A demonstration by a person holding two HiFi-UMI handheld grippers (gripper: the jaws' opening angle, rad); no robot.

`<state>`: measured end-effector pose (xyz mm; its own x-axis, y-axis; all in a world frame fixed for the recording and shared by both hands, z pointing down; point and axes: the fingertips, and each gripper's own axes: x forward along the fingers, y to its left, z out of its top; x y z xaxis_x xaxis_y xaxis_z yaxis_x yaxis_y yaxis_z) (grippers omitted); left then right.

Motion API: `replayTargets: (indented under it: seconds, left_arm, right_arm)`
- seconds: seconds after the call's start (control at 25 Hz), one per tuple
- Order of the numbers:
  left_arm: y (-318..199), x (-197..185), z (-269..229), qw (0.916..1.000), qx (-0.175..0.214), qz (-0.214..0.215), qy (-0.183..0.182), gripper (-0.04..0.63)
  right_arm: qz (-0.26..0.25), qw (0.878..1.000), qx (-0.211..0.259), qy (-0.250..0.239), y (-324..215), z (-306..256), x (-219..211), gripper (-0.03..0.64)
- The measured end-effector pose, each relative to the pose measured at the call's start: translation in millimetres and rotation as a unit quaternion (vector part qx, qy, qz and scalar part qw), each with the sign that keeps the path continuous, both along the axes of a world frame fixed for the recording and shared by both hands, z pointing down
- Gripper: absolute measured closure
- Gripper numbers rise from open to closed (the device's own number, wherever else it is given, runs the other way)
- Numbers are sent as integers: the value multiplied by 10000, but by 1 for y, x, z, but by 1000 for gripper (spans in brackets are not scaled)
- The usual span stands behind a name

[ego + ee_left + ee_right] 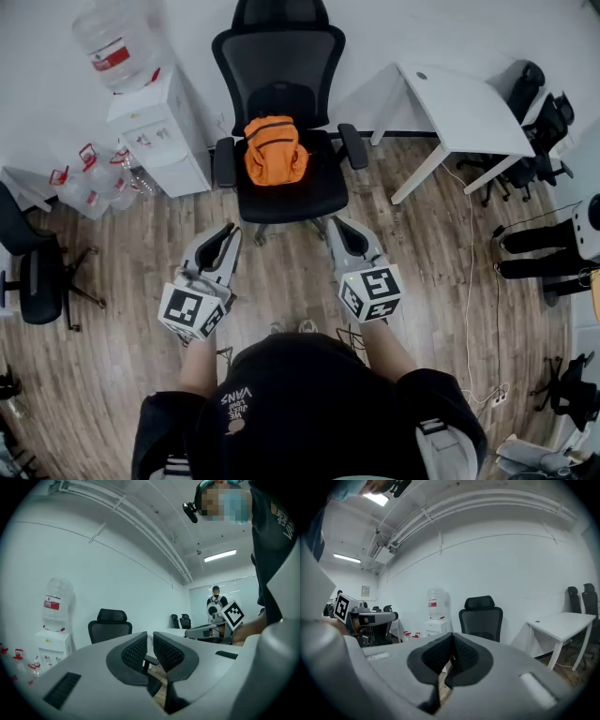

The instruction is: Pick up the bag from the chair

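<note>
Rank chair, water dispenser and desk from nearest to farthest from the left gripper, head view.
1. Chair: straight ahead of the left gripper, bag on its seat.
2. Water dispenser: ahead and to the left, by the wall.
3. Desk: far right, past the chair.

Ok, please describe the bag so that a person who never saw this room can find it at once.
Between the water dispenser and the white desk stands a black office chair. The bag lies on its seat, leaning against the backrest. Its bright orange colour with dark zip lines sets it apart from the all-black chair.
</note>
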<state>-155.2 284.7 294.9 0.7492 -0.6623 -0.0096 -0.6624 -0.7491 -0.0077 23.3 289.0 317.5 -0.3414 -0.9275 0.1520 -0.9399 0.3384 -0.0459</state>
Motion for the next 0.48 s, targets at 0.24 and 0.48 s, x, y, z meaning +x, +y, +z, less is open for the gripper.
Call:
replayTargets:
  seconds: [0.24, 0.48]
  left_arm:
    - [3, -10, 7, 9999, -100, 72, -67, 557]
    - [-3, -16, 15, 9998, -122, 133, -70, 557]
  right_arm:
    - [157, 9995, 193, -212, 6, -5, -5, 618]
    - [246, 9987, 223, -380, 4, -6, -9, 511]
